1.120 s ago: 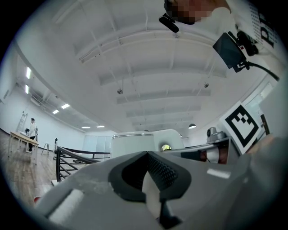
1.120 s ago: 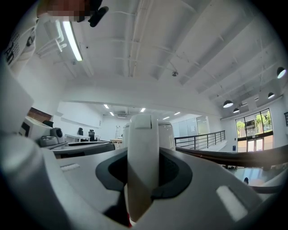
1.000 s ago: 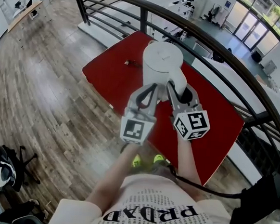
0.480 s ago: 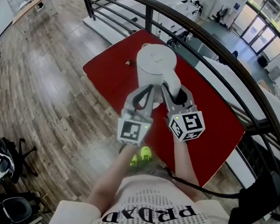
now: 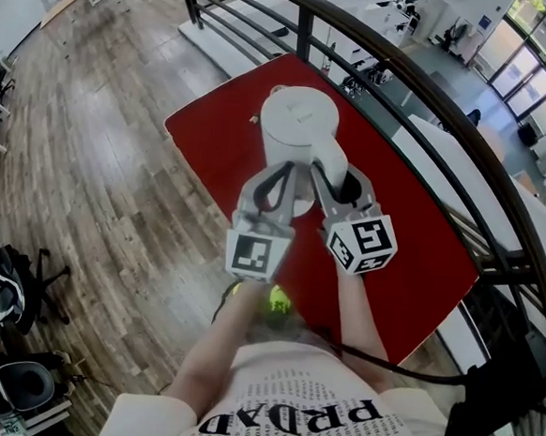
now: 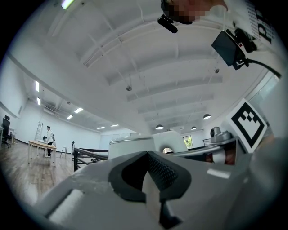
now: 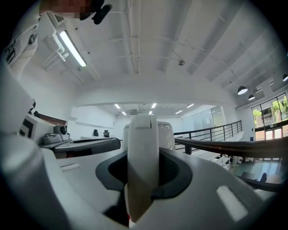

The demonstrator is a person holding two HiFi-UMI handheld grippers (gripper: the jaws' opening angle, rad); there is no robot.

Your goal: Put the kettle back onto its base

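Observation:
A white kettle [image 5: 299, 130] hangs over the red table [image 5: 209, 137], carried by both grippers from the near side. My right gripper [image 5: 340, 183] is shut on the kettle's handle [image 7: 143, 148], which stands upright between its black pads, with the kettle body [image 7: 167, 131] just behind. My left gripper [image 5: 286, 171] lies beside it, its fingers meeting at the tips against the kettle's lower side. In the left gripper view the pads are closed together and the kettle [image 6: 132, 146] rises right ahead. No base shows in any view.
A black railing [image 5: 416, 78] curves behind the table, with a lower floor beyond it. Wooden floor [image 5: 90, 151] spreads to the left. Office chairs [image 5: 8, 300] stand at the lower left. The person's feet in yellow shoes [image 5: 276, 302] are at the table's near edge.
The kettle and both grippers have shifted slightly left and lower over the red table. A small dark thing on the table, seen earlier left of the kettle, is now hidden behind it.

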